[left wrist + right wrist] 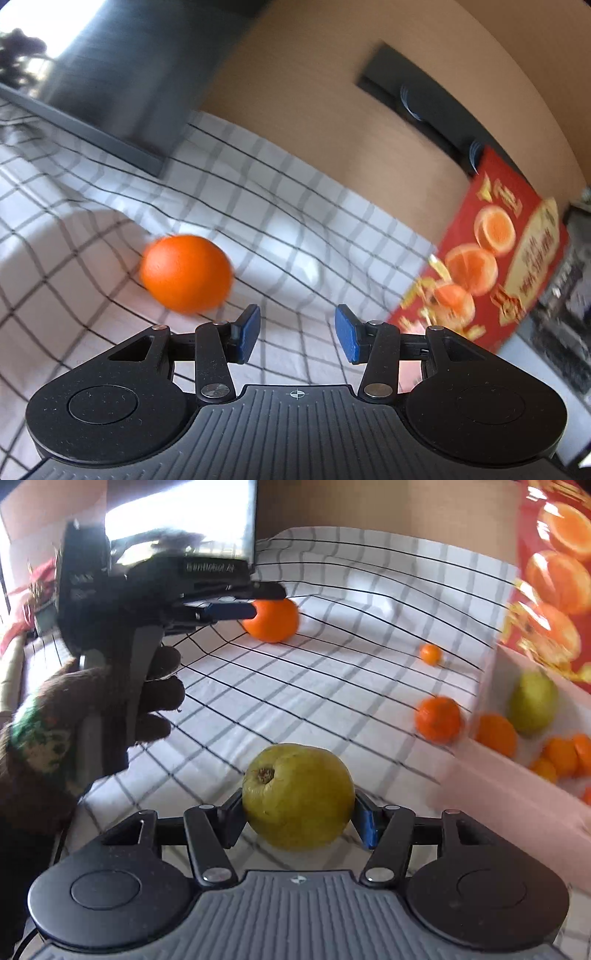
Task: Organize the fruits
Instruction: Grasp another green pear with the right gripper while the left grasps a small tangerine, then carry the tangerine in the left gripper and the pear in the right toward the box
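Box (517,794), cut off at right, contains one pear (533,703) and several oranges (496,734). Right claw (299,812) grasps a pear (297,795); left claw (297,334) released, empty.

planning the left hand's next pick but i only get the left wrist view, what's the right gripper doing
Observer: The right gripper has a green pear-like fruit between its jaws, with the pads against both sides.
Operator: any fruit loose on the cloth besides my big orange
Observer: Yes, two smaller oranges: one beside the white box, and a tiny one further back.
Operator: anything in that box yet
Observer: Yes, it already holds another green fruit and several oranges.
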Tool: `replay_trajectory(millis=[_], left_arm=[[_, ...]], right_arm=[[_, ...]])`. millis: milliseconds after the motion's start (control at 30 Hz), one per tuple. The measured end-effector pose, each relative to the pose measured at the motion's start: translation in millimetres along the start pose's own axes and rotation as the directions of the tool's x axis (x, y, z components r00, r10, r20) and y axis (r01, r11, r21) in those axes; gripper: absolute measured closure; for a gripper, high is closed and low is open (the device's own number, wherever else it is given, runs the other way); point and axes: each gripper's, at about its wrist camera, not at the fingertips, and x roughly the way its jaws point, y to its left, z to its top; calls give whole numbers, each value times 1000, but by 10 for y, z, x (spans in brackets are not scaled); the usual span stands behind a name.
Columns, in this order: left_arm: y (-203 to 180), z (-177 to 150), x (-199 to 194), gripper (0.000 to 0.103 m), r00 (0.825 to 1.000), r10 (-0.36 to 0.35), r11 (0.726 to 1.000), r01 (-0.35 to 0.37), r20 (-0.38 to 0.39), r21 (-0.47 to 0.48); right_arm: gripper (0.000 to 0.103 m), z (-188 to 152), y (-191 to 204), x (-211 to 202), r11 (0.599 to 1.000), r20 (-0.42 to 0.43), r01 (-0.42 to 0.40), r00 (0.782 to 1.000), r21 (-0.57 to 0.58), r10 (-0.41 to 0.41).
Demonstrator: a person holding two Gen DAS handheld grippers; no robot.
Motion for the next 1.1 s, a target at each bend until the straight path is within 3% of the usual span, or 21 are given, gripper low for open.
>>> replay_trajectory(millis=[100, 200, 333, 400, 533, 667, 767, 933, 967, 1000, 1100], left_arm=[[-192, -80, 123, 53, 997, -28, 996, 34, -68, 80], [-459, -165, 292, 53, 981, -65, 985, 92, -182, 146], [-725, -95, 626, 53, 955, -97, 984, 134, -282, 117], [-786, 26, 852, 53, 957, -70, 990, 101, -281, 97], [-898, 206, 1380, 53, 959, 85, 990, -50, -270, 135], [-972, 168, 1897, 53, 923, 194, 973, -137, -331, 188], [-1050, 100, 2130, 53, 906, 293, 940, -215, -305, 266], [-1107, 35, 2316, 56, 899, 339, 916, -248, -278, 317], [-1109, 27, 2321, 64, 898, 344, 912, -248, -275, 328], [-1108, 29, 2308, 69, 901, 335, 914, -239, -275, 327], [-1066, 57, 2150, 69, 907, 294, 932, -202, -302, 301]], right_arm=[[44, -235, -211, -327, 999, 27, 37, 999, 37, -38], [44, -465, -476, -596, 992, 55, 98, 993, 85, -103], [44, -707, -781, -764, 971, 67, 188, 978, 147, -199], [44, -780, -947, -778, 961, 59, 202, 975, 187, -216], [44, -869, -1116, -789, 957, 93, 175, 975, 230, -201], [44, -891, -1145, -754, 955, 125, 180, 969, 235, -213], [44, -914, -1166, -790, 954, 131, 164, 971, 252, -202], [44, -911, -1093, -777, 956, 135, 183, 967, 229, -218], [44, -914, -1078, -775, 957, 136, 188, 966, 220, -221], [43, -916, -1065, -777, 959, 139, 188, 966, 213, -220], [43, -924, -1059, -791, 960, 145, 184, 965, 211, -217]])
